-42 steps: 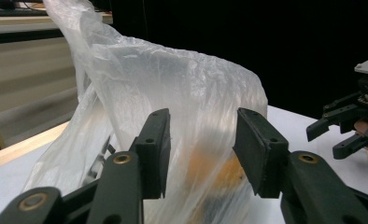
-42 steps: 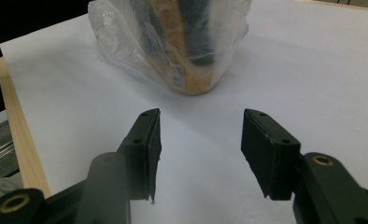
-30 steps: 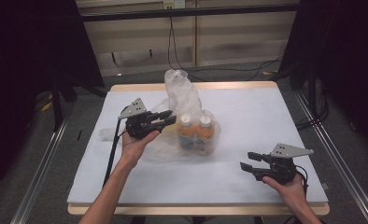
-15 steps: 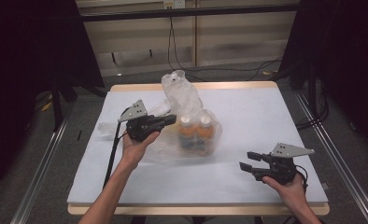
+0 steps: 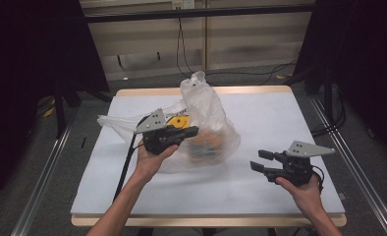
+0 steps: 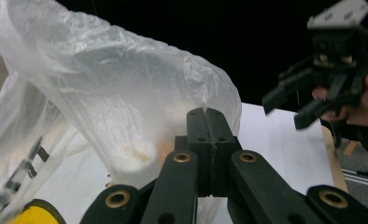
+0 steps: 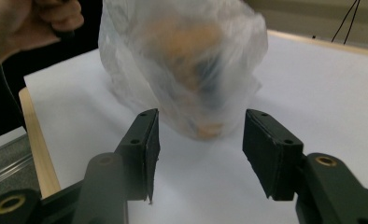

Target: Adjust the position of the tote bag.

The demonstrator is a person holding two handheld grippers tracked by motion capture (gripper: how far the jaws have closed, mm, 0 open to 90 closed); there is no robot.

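Left tongs clamped, seemingly on plastic bag, now lifted taller at tabletop centre; right tongs wide at 4 o'clock, waiting

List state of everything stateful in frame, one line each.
left claw: shut, against the plastic bag; cannot tell if film is pinched
right claw: open, holding nothing, off to the bag's side
plastic bag: on the table, top bunched and standing up, filled
bottles: inside the bag, orange, blurred through film
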